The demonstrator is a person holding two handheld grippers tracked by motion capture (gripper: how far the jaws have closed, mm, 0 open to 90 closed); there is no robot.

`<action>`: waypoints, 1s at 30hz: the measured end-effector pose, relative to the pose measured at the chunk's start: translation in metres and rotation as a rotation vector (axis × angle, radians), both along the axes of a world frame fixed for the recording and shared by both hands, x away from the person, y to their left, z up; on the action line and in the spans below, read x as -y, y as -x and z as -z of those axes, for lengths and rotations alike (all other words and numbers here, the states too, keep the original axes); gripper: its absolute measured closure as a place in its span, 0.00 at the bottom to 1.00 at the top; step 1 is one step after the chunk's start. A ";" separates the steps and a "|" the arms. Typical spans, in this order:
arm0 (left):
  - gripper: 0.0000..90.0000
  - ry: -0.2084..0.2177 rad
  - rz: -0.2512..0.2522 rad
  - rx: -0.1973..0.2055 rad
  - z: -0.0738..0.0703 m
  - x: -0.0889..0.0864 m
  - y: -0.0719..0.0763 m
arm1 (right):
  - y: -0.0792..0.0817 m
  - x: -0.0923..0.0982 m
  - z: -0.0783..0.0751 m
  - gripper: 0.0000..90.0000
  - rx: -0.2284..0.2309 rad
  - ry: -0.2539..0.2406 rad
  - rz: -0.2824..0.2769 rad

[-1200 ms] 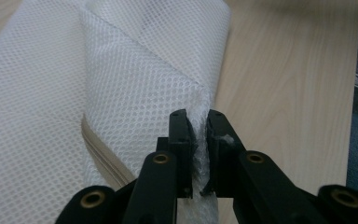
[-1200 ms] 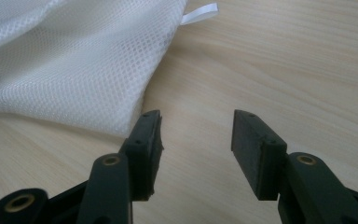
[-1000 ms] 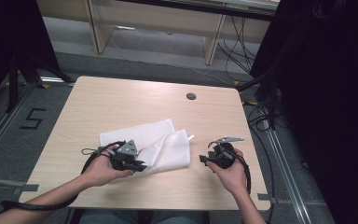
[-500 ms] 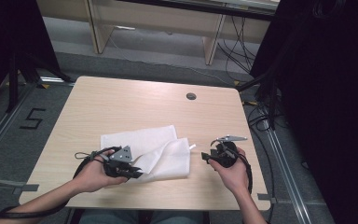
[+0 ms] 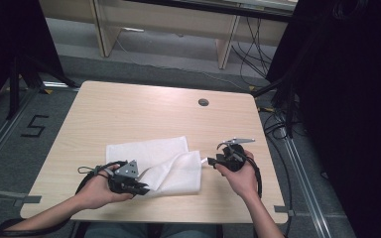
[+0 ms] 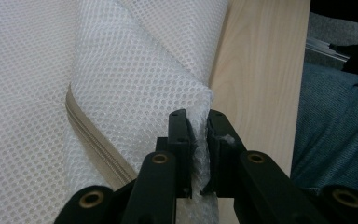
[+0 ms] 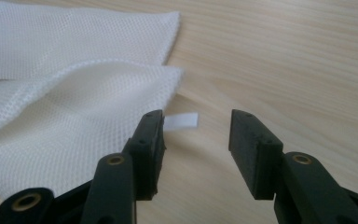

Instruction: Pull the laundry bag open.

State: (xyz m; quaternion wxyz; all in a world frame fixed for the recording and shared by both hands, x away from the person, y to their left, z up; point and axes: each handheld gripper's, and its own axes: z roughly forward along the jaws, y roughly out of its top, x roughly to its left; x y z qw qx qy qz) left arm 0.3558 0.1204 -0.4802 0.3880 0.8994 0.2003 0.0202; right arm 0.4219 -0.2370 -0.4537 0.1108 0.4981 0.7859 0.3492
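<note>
White mesh bag [image 5: 161, 161] mid-frame; left gripper [image 6: 198, 140] clamps corner to lift fold; right gripper [image 7: 196, 140] wide, just narrowing, empty, nearing tag [image 7: 182, 121].

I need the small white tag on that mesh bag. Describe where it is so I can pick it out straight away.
On the wooden table lies a white mesh bag, one corner pinched in the left gripper. Follow the bag's edge to the side facing the open right gripper. The tag is a small flat white strip sticking out past that edge onto bare wood, smooth where the bag is netted.
</note>
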 end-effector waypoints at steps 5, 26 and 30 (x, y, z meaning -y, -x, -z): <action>0.90 -0.021 -0.012 -0.028 0.007 0.001 -0.001 | -0.030 -0.021 0.001 0.59 -0.048 -0.025 -0.007; 0.90 -0.118 0.001 -0.031 0.017 0.005 -0.007 | -0.057 -0.055 0.001 0.95 -0.124 0.063 -0.168; 0.90 -0.124 -0.015 -0.033 0.018 0.007 -0.012 | -0.052 -0.056 -0.010 0.95 -0.057 0.024 -0.186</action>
